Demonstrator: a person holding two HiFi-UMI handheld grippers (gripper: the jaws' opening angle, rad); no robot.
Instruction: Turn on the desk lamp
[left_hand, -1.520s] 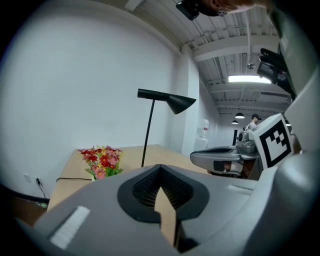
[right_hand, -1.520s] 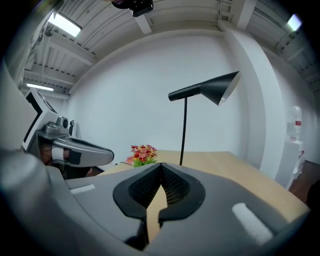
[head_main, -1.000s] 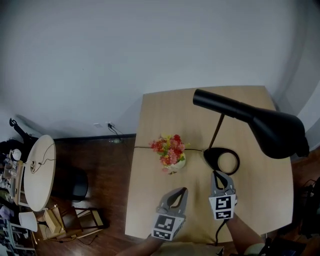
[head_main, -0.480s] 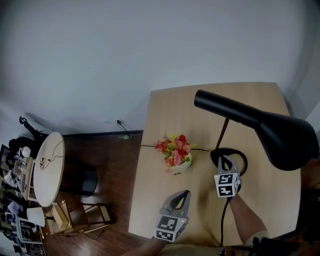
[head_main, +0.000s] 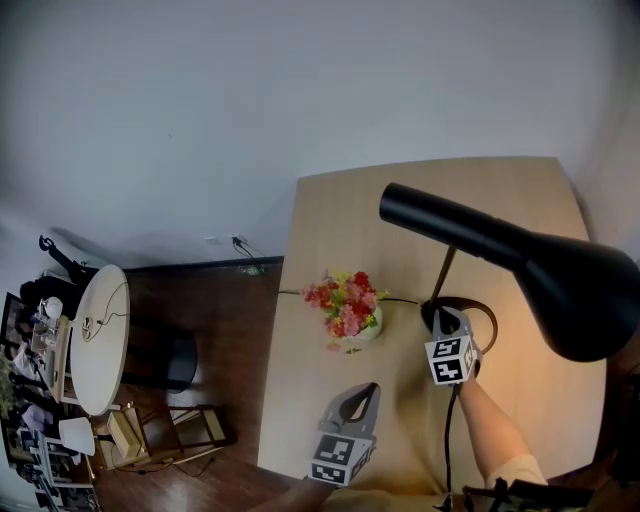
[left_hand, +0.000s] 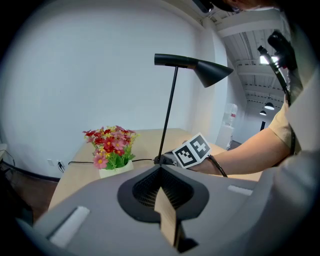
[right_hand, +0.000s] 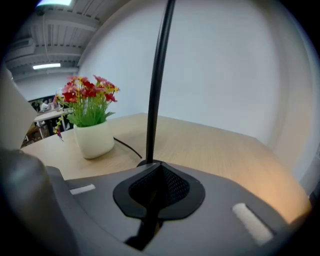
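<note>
Grey plastic right tool (right_hand: 160, 165): jaws pressed together, nothing clamped between them. Its tip is down at the base (right_hand: 143, 163) of the desk lamp (head_main: 450, 228), right at the foot of the stem (right_hand: 158, 75). Can't confirm real contact with the base or a switch because the tip hides that spot; probably touching. Head view agrees: the tool sits at the near-left edge of the ring-shaped base, marker cube toward the person, forearm coming in from the near desk edge.

Key relation: the base lies dead ahead of the right tool and the stem rises straight up in front of the jaws. The top arm then runs out to the shade (head_main: 585, 300), which hangs over the right side of the desk (head_main: 350, 220). Right tool is nearer by far; left tool (head_main: 364, 390) is well apart from the lamp.

Warm glow (head_main: 535, 350) on the wood below the shade, also at the right edge of the right gripper view, so the lamp reads as lit. Judgement: the switching step looks done or nearly done, and the next move would be backing the tool off without nudging the base.

Left tool: jaws closed, empty, held over the near desk edge, pointing toward the flower pot (left_hand: 116, 170) and the lamp. The flower pot stands left of the base, near but apart. A thin cord (right_hand: 127, 146) runs from behind it to the base.
</note>
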